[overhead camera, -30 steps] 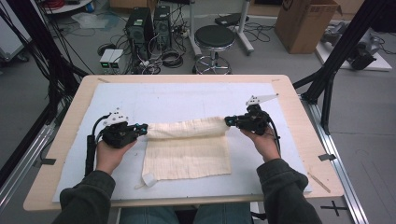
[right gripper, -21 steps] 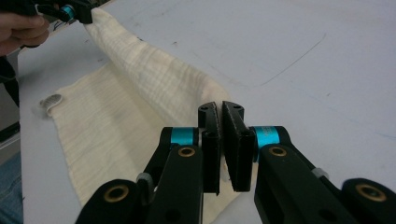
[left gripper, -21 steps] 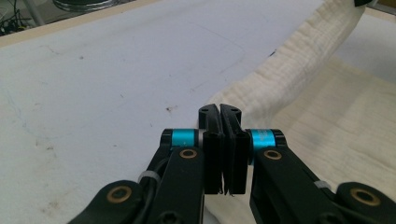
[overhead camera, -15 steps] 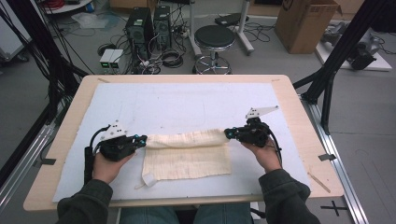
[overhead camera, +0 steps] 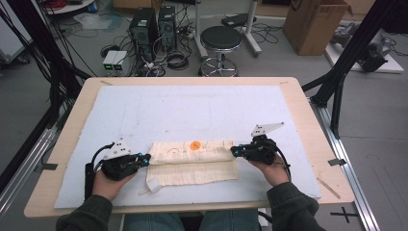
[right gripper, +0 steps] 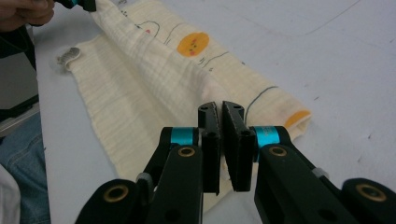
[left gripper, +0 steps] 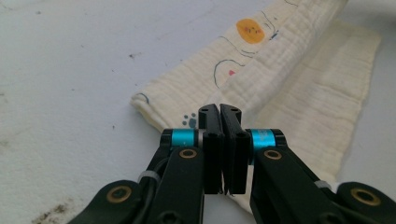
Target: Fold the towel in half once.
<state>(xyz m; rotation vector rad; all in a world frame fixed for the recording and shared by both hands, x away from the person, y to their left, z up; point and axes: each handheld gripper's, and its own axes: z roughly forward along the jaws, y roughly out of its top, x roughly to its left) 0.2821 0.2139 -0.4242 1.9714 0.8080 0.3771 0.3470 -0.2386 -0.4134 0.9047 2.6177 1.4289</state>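
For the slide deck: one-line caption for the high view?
Left gripper and right gripper pinch opposite ends of a cream cloth, folding it on the white mat.

Bare mat (overhead camera: 202, 108) beyond the cloth (overhead camera: 192, 163)

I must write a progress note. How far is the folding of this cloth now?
Done: the far part of the muslin cloth is doubled toward the person, printed side up. In hand: the left gripper and the right gripper are shut on the fold's ends. Left: a near strip lies uncovered, so probably another fold.
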